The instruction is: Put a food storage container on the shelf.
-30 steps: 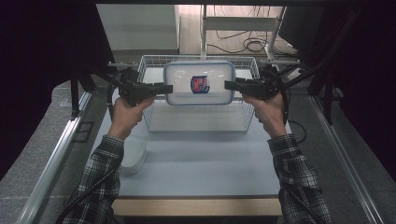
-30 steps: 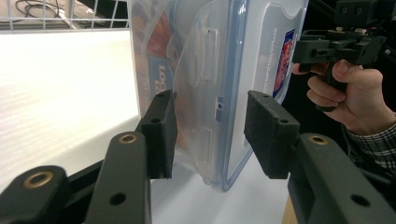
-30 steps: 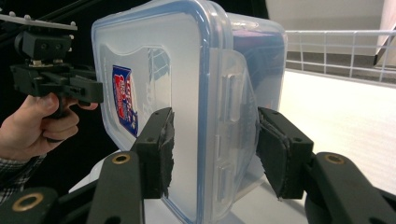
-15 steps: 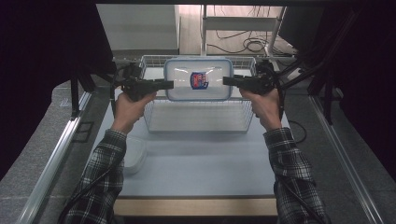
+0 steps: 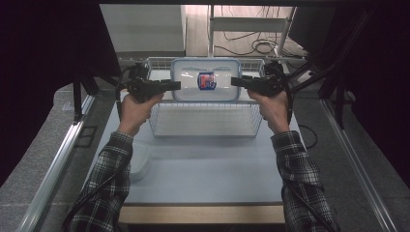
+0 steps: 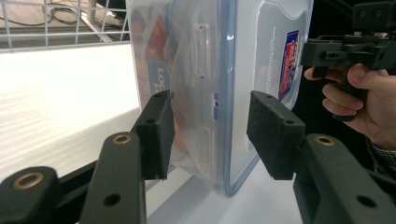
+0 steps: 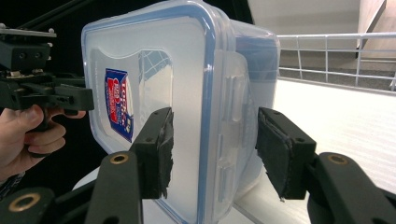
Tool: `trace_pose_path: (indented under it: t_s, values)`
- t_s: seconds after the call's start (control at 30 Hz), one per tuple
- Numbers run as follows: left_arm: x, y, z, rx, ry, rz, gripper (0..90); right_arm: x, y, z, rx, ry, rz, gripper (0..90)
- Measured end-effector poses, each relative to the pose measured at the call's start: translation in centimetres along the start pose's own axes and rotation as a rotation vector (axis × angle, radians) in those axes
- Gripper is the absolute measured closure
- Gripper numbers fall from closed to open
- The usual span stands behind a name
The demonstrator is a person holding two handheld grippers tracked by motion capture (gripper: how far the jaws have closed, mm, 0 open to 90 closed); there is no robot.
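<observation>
High view: a pale table carries a wire basket at its far side, with dark curtains to either side and a floor with cables beyond. A clear box with a blue-rimmed lid and a red-and-blue label is up over the basket's far half, lid facing the camera. The left gripper meets the box's left edge and the right gripper its right edge. Both forearms in plaid sleeves reach forward from the near edge, hands level and well apart. A second clear lid lies on the table near the left sleeve. The near half of the table is bare.

Left gripper view: the pads stand on either side of the box's side latch; the left pad lies against the body, while a gap shows between the right pad and the lid, so the jaws are spread and not clamped. The basket's wire runs behind, above the bright table. The other hand with its gripper sits at the box's far edge.

Right gripper view: the jaws straddle the box's rim and latch; the left pad is at the lid, the right pad stands clear of the body, so this grip is loose too. The basket rail lies beyond.
</observation>
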State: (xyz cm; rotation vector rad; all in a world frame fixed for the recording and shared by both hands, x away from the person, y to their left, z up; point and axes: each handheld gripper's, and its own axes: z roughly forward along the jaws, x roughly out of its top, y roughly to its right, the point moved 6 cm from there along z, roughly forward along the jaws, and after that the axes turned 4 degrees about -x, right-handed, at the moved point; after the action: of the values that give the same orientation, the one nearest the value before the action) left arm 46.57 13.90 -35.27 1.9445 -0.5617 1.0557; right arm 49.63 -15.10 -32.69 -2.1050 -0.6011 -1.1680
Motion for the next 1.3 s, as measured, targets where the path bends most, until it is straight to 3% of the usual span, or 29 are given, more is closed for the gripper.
trace_pose_path:
  t_s: [0.2, 0.37, 0.6, 0.83, 1.0, 1.13, 1.2, 1.27, 1.3]
  values:
    - [0.1, -0.1, 0.0, 0.009, 0.012, -0.004, 50.8, 0.1, 0.2, -0.1, -0.019, 0.017, -0.006, 48.0]
    - [0.2, -0.2, 0.1, -0.005, 0.010, -0.011, 51.3, -0.1, 0.4, 0.1, -0.025, -0.002, -0.004, 52.8]
    - [0.4, -0.6, 0.2, 0.016, 0.003, -0.024, 48.8, -0.6, 0.8, 0.8, -0.074, -0.038, -0.010, 56.9]
    - [0.7, -1.1, 0.3, 0.027, 0.004, -0.037, 47.8, -0.9, 0.8, 1.2, -0.077, -0.054, -0.005, 57.0]
    - [0.9, -1.3, 0.4, 0.063, 0.001, -0.025, 44.5, -1.0, 0.7, 1.3, -0.076, -0.059, -0.014, 57.4]
    - [0.9, -1.7, 0.4, 0.125, -0.006, -0.001, 43.9, -0.8, 0.6, 1.1, -0.073, -0.043, -0.010, 57.7]
    - [1.0, -1.9, 0.3, 0.114, 0.016, -0.014, 45.0, -0.5, 0.5, 1.0, -0.061, -0.024, 0.007, 58.0]
    - [1.0, -2.0, 0.4, 0.099, 0.004, -0.022, 46.7, -0.2, 0.5, 0.9, -0.059, -0.017, 0.007, 58.5]
    - [0.9, -2.1, 0.5, 0.137, -0.019, -0.005, 48.5, -0.1, 0.4, 0.9, -0.060, -0.019, 0.007, 59.2]
